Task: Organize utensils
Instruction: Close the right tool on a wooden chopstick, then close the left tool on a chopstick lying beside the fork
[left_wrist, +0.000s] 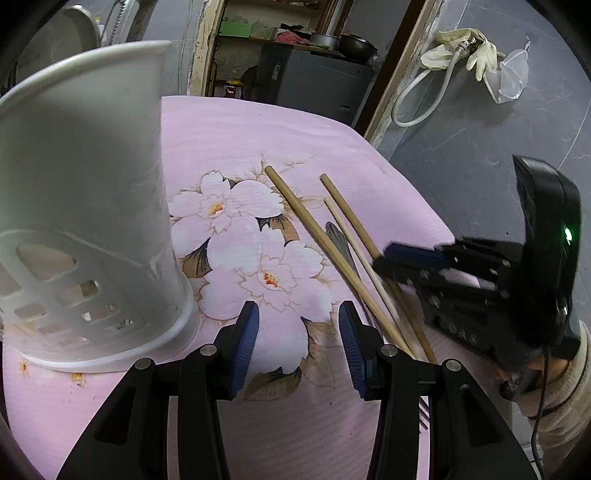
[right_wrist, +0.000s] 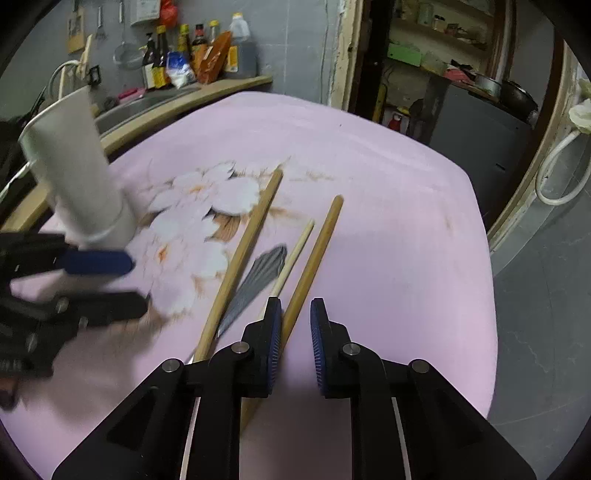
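A pink flowered cloth (left_wrist: 229, 133) covers the table; on it stand a white holder (left_wrist: 92, 221) and lie three wooden chopsticks (right_wrist: 243, 254) and a metal utensil (right_wrist: 255, 284)

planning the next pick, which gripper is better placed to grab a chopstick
Right, probably. The right gripper already straddles the rightmost chopstick, one pad against it. The left gripper hangs open over bare cloth between the holder and the utensils.
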